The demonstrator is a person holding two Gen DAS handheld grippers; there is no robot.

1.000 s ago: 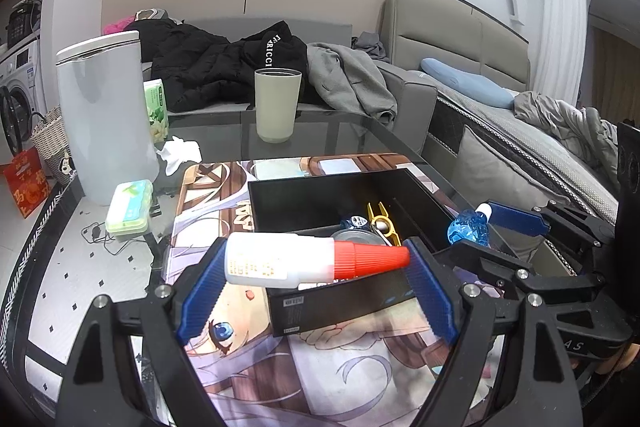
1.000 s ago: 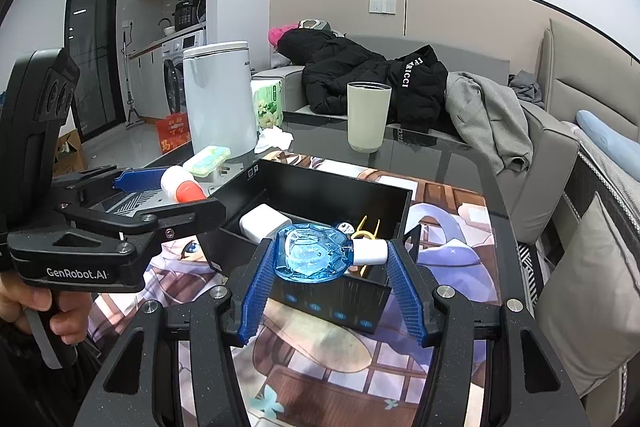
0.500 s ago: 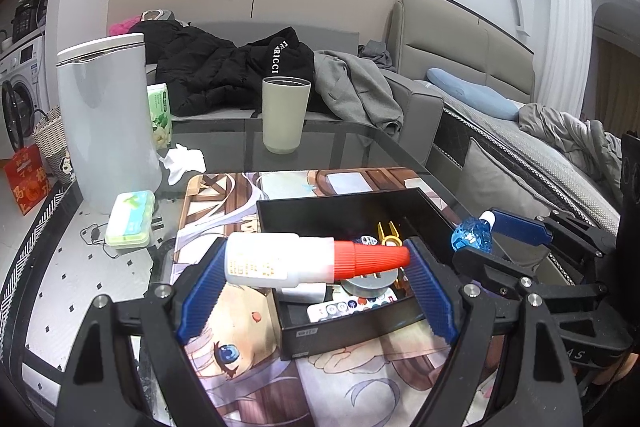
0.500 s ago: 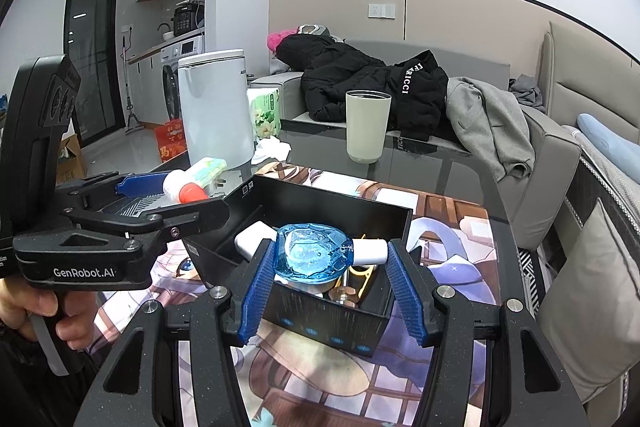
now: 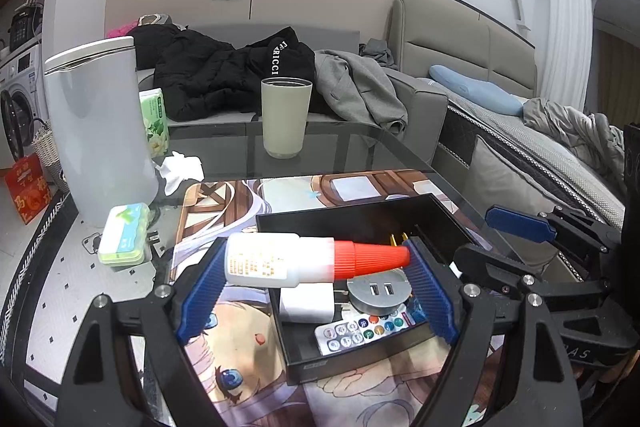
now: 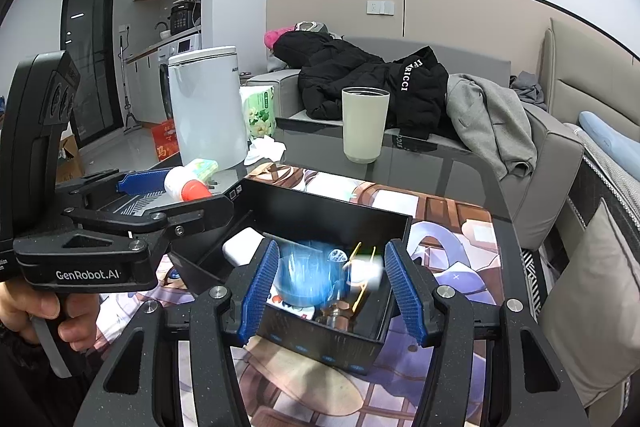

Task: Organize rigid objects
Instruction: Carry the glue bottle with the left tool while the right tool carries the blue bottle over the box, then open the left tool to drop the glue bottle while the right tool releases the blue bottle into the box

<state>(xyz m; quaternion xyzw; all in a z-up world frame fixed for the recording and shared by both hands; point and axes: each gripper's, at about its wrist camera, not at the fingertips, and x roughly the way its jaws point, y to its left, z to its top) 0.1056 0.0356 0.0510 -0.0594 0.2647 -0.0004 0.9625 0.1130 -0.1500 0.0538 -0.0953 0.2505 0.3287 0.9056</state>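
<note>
Blue-padded left gripper (image 5: 316, 269): one white glue bottle (image 5: 288, 259) with red cap is pinched crosswise above one black box (image 5: 352, 217). Right gripper (image 6: 330, 281): jaws are spread; one blurred blue bottle (image 6: 304, 277) is seen between them, over the box. Inside are counted one charger (image 5: 306, 305), one remote (image 5: 362, 331), one round hub (image 5: 378, 293). Beyond, one cup (image 5: 285, 117) is stood.

Around the black box (image 5: 360, 219) I see bare mat (image 5: 224, 195) on its far and left sides, with the cup (image 5: 285, 119) and white bin (image 5: 100, 131) standing well beyond. Inside it, my way down is blocked by a charger (image 5: 306, 305), USB disc (image 5: 379, 293) and remote (image 5: 362, 331). My right gripper (image 6: 332, 281) hangs spread over the box's near end, a blurred blue bottle (image 6: 308, 275) between its pads.
</note>
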